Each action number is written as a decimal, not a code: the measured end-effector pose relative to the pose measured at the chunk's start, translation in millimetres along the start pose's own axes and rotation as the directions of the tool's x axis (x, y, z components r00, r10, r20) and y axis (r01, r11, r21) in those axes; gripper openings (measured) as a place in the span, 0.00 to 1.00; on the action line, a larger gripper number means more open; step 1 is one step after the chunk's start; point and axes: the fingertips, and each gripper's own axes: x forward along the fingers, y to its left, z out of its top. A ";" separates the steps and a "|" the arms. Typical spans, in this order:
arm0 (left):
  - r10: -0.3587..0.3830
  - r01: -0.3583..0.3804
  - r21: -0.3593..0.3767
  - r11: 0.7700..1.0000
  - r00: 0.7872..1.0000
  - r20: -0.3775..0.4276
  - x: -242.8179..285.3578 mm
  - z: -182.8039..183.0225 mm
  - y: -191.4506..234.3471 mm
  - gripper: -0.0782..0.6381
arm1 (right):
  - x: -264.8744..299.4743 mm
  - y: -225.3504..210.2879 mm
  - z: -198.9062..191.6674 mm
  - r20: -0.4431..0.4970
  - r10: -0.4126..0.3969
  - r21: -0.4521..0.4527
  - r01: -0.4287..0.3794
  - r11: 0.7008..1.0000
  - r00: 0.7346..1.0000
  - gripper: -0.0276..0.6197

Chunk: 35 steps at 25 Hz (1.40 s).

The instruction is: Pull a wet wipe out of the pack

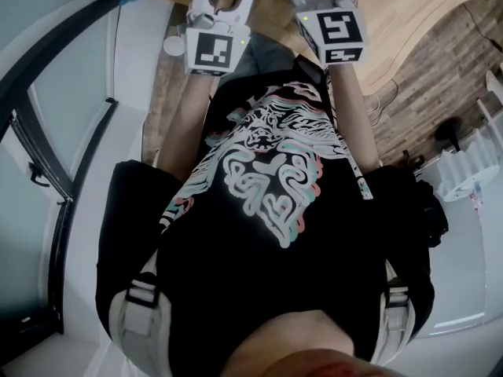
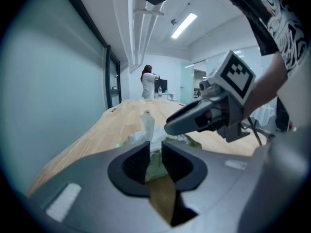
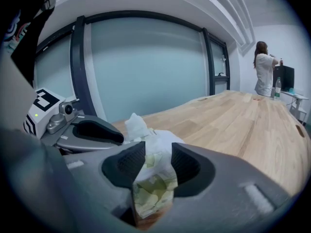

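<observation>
- The green soft-plastic wet-wipe pack point(image 3: 153, 193) lies on the pale wooden worktop point(image 3: 233, 125), with a crumpled white wet wipe point(image 3: 136, 125) standing up from its top.
- The left gripper point(image 2: 154, 149) has narrow jaws that seem to pinch the pack's near edge.
- The right gripper point(image 3: 154, 152) has wide jaws straddling pack and wipe, pressing neither.
- As I judge it, the wipe pokes out but is not free; gripping and pulling remain.

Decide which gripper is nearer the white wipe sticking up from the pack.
Right, narrowly: the right gripper has the wipe between its open jaws; the left gripper sits just beside it.
</observation>
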 end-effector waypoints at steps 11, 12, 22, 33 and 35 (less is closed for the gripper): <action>0.034 -0.034 -0.012 0.999 0.999 0.013 -0.8 5.3 7.9 0.16 | 12.4 -2.4 6.0 -0.022 0.007 -0.065 -0.008 0.998 1.000 0.30; 0.041 -0.041 -0.018 0.999 0.999 0.011 -1.6 4.9 8.8 0.16 | 13.2 -1.5 5.6 -0.025 0.012 -0.066 -0.014 0.998 1.000 0.30; 0.053 -0.053 -0.030 0.998 0.999 -0.001 -0.3 1.5 10.1 0.16 | 21.1 7.8 4.7 -0.049 0.039 -0.147 -0.046 0.988 0.998 0.30; 0.055 -0.055 -0.043 0.998 0.998 0.004 -1.4 0.2 10.7 0.16 | 21.8 18.3 2.3 -0.069 0.004 -0.286 -0.023 0.958 0.998 0.07; 0.053 -0.053 -0.041 0.998 0.999 0.007 -1.5 0.4 11.6 0.16 | 22.8 18.8 3.3 -0.071 0.004 -0.289 -0.025 0.957 0.998 0.06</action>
